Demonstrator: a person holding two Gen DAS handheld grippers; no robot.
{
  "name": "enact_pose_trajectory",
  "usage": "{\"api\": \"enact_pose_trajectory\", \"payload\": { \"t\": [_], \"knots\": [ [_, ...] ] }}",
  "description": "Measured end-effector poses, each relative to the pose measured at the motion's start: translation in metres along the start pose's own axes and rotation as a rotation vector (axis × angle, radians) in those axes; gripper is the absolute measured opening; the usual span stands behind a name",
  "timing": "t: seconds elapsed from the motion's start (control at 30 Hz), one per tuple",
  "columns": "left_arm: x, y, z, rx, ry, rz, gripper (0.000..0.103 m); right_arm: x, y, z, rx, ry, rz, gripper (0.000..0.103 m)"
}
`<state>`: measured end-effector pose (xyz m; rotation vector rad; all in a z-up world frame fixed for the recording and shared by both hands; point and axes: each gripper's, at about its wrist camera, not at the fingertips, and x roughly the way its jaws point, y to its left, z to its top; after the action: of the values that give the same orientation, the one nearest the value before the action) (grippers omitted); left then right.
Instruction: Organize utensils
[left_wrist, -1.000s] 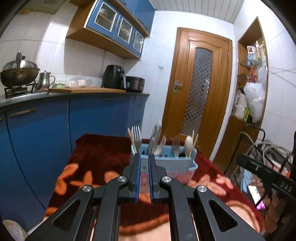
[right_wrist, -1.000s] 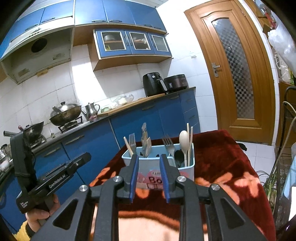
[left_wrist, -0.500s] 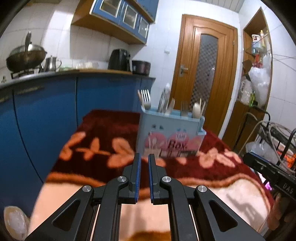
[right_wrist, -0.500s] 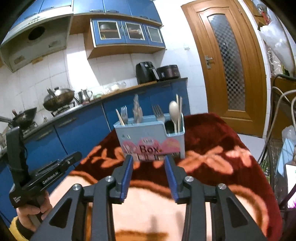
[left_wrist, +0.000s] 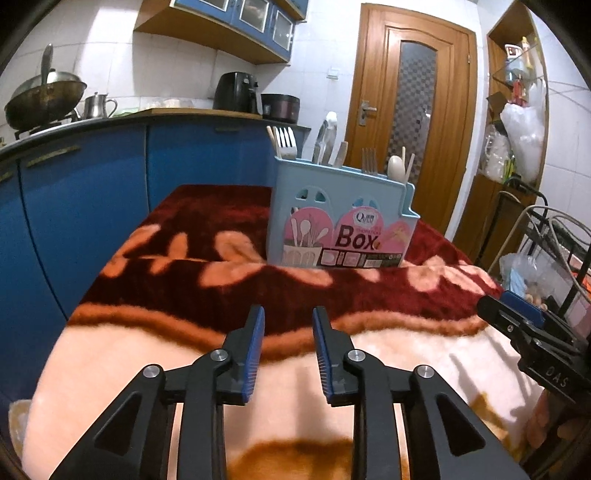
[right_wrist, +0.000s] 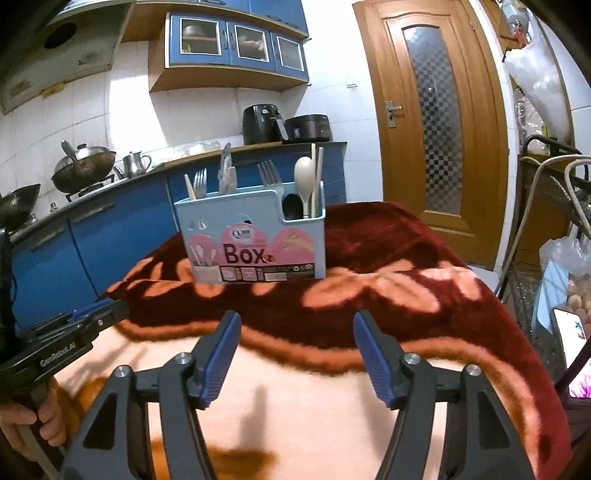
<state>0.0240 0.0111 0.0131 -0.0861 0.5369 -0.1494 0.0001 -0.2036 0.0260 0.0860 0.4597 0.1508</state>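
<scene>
A light blue utensil box (left_wrist: 341, 218) labelled "Box" stands on the far part of a table covered by a red and peach floral blanket (left_wrist: 207, 291); it also shows in the right wrist view (right_wrist: 255, 240). Forks (left_wrist: 286, 142), knives (left_wrist: 327, 142), a cream spoon (right_wrist: 304, 177) and chopsticks (right_wrist: 317, 173) stand upright in its compartments. My left gripper (left_wrist: 288, 325) is open and empty, low over the near blanket, well short of the box. My right gripper (right_wrist: 297, 328) is wide open and empty, also short of the box.
Blue kitchen cabinets (left_wrist: 74, 199) run along the left with a wok (left_wrist: 44, 98), a kettle (left_wrist: 98, 105) and an air fryer (left_wrist: 236, 92) on the counter. A wooden door (left_wrist: 410, 122) is behind. A wire rack with bags (left_wrist: 546, 251) stands at the right.
Both grippers have pulled back and down from the box, which now looks farther away. Both have opened: the left from shut, the right from nearly shut to wide.
</scene>
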Motion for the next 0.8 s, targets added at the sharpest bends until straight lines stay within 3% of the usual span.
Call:
{"api": "enact_pose_trajectory", "payload": {
  "t": [0.13, 0.37, 0.8],
  "knots": [
    [0.0014, 0.0001, -0.0005, -0.009, 0.005, 0.015, 0.040, 0.0024, -0.0019, -0.0025, 0.005, -0.004, -0.018, 0.071],
    [0.0037, 0.0046, -0.0026, -0.042, 0.011, 0.015, 0.040, 0.0040, -0.0072, -0.0032, 0.033, 0.000, -0.019, 0.072],
    [0.0013, -0.0021, -0.0041, -0.015, -0.006, 0.051, 0.040, 0.0027, -0.0033, -0.0055, 0.011, -0.018, -0.035, 0.072]
  ]
}}
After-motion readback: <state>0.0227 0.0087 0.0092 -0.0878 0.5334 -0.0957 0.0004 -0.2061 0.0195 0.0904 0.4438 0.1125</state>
